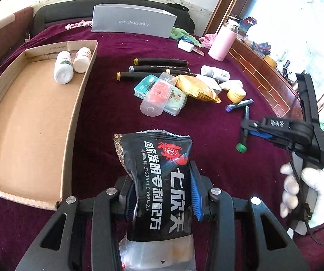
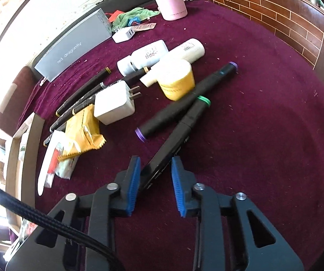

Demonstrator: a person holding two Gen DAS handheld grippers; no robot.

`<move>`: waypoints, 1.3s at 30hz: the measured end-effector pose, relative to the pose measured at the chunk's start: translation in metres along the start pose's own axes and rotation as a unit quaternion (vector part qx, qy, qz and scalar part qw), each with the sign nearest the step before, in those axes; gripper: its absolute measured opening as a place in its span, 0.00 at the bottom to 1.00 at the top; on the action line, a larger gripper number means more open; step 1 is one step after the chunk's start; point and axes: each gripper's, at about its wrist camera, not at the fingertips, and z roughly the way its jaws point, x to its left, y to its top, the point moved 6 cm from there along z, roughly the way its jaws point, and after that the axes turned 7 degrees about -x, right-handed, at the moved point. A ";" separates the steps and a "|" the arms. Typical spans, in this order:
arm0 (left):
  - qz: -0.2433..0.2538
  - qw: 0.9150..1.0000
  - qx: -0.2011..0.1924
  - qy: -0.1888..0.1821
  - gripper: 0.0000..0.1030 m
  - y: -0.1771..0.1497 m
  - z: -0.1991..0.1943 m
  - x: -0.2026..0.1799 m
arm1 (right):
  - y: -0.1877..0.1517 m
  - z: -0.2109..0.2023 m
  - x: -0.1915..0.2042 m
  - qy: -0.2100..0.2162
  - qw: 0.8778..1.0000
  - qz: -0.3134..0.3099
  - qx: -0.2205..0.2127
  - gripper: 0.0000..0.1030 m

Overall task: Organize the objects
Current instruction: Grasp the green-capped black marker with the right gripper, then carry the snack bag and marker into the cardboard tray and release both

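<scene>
**Snack packet gripped on the left, green-capped marker between the right pads**

Left hand-held gripper [image 1: 162, 194] clamped on a black snack packet [image 1: 159, 180] with a red crab print, held just above the maroon-covered counter [image 1: 107, 122], beside the near corner of the cardboard tray [image 1: 26, 122]. Two white bottles [image 1: 71, 65] lying in the tray's far end.

Right hand-held gripper [image 2: 155, 183], carried by a white-gloved hand [image 1: 301, 196], set around the near end of a black marker with a green cap [image 2: 177, 133]. Left blue pad touching the barrel, right pad just beside it; cannot tell whether the grip is firm. Marker's far end resting on the cloth, touching a purple-capped marker [image 2: 184, 103] lying across it.

Further back, a loose pile: white charger [image 2: 114, 106], yellow jar [image 2: 177, 81], two white bottles [image 2: 162, 54], gold snack wrapper [image 2: 82, 131], three more black markers [image 1: 155, 68], a clear pouch with a red item [image 1: 157, 94]. Grey box [image 1: 132, 20] and pink flask [image 1: 222, 40] standing near the far edge.
</scene>
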 end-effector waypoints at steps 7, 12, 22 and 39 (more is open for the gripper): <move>-0.005 1.000 0.003 0.002 0.34 -0.003 -0.001 -0.001 | 0.004 -0.004 -0.020 -0.041 0.999 -0.019 0.007 0.19; -0.004 1.000 -0.006 0.009 0.34 -0.002 -0.009 -0.001 | 0.010 0.006 -0.012 -0.071 0.996 -0.060 -0.014 0.19; -0.023 0.999 -0.033 0.015 0.34 0.004 -0.029 0.014 | 0.001 -0.021 -0.016 0.020 0.999 -0.023 -0.026 0.12; -0.028 0.981 -0.184 0.060 0.34 0.125 -0.192 0.088 | 0.022 -0.110 0.172 0.304 0.950 -0.070 0.018 0.13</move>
